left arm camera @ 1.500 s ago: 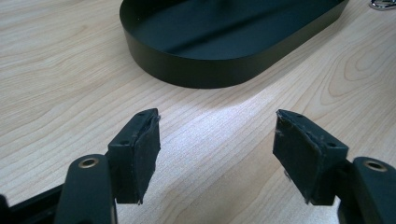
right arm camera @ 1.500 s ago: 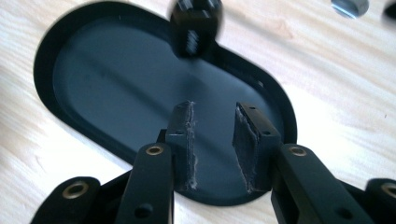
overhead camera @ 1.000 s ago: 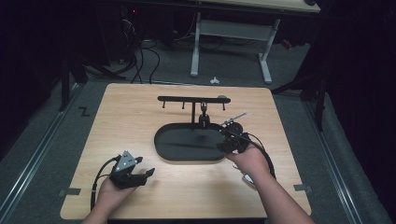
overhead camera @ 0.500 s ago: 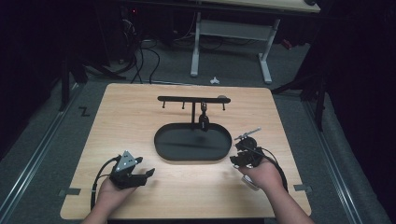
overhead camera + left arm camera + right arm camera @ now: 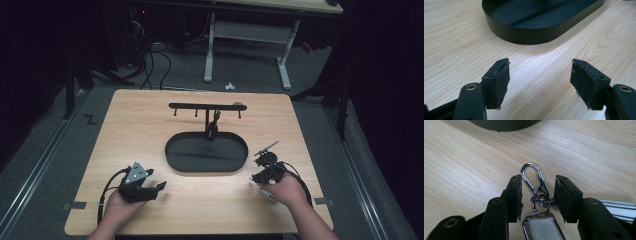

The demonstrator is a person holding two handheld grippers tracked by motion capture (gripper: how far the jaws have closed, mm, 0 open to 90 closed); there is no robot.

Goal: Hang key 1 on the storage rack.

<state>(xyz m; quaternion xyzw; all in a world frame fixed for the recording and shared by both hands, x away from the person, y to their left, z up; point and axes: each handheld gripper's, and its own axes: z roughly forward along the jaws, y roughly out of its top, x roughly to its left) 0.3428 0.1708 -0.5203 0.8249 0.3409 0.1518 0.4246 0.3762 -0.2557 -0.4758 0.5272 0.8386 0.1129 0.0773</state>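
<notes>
The high view looks forward and down over the whole table (image 5: 150,120). Both gripper views sit low, close to the wood, facing the oval black tray (image 5: 529,37), which all views share.

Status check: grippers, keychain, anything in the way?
Left gripper open, nothing between jaws. Right gripper jaws just opening, keychain clip lying between them on the table, pads off it. Black tray ahead, path clear.

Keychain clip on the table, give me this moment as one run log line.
right tool: jaws just been opening, astride keychain clip, pads off it | clip: flat on table | left tool: open, nothing between | black tray: untouched
</notes>
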